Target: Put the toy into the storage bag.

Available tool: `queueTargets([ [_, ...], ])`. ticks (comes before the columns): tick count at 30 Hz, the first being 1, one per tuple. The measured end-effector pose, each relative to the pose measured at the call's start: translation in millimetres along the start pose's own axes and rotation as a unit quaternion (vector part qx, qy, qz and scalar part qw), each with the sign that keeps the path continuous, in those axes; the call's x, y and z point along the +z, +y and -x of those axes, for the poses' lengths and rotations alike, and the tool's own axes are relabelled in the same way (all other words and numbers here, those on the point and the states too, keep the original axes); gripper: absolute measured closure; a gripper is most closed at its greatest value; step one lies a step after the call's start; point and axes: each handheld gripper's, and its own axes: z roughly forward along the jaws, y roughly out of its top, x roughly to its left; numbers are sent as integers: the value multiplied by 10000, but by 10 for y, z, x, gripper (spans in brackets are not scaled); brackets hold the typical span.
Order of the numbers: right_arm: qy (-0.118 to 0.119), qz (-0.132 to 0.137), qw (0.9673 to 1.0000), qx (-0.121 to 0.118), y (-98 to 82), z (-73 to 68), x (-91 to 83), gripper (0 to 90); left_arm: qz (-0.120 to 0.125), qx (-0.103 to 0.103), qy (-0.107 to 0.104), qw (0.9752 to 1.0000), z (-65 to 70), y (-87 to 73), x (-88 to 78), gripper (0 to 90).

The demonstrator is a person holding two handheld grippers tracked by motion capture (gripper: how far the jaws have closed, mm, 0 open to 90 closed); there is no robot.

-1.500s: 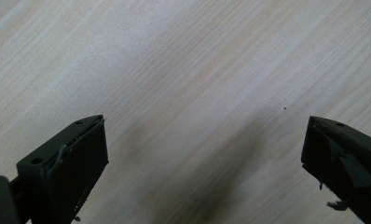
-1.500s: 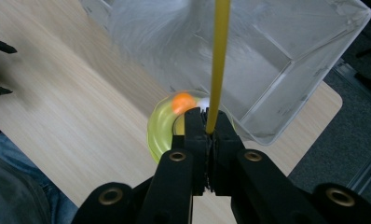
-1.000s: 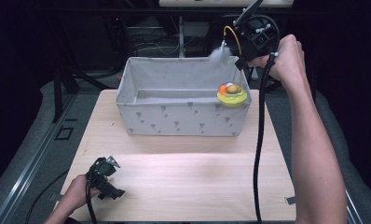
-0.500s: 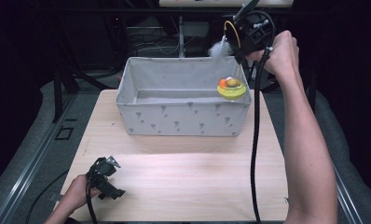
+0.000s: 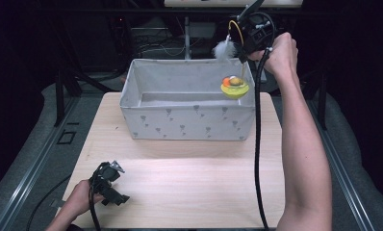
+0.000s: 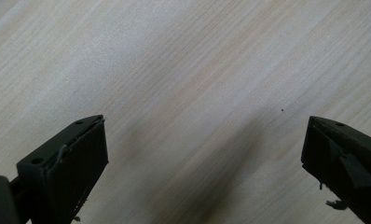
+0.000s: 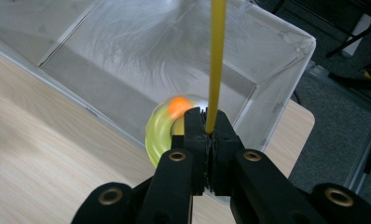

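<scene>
Right gripper (image 7: 206,122) is clamped tight on a yellow stick (image 7: 216,60); its feather (image 5: 223,48) sits just beside the gripper and its yellow toy (image 5: 235,87) dangles below over the bin (image 5: 189,122). Left gripper (image 6: 204,154) is wide open over the table (image 6: 183,70).

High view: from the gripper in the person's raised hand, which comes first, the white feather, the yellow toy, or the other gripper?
1. white feather, just left of the right gripper.
2. yellow toy, hanging below it at the fabric box.
3. left gripper, at the table's near-left corner.
</scene>
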Motion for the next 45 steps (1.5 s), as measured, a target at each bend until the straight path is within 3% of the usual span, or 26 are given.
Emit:
queueTargets([
  [28,160,-129,9995,223,-94,151,713,885,13,8,4,10000,2,-4,-2,5],
  [45,256,-265,9989,302,-318,225,958,885,10,19,12,10000,7,-3,-3,5],
])
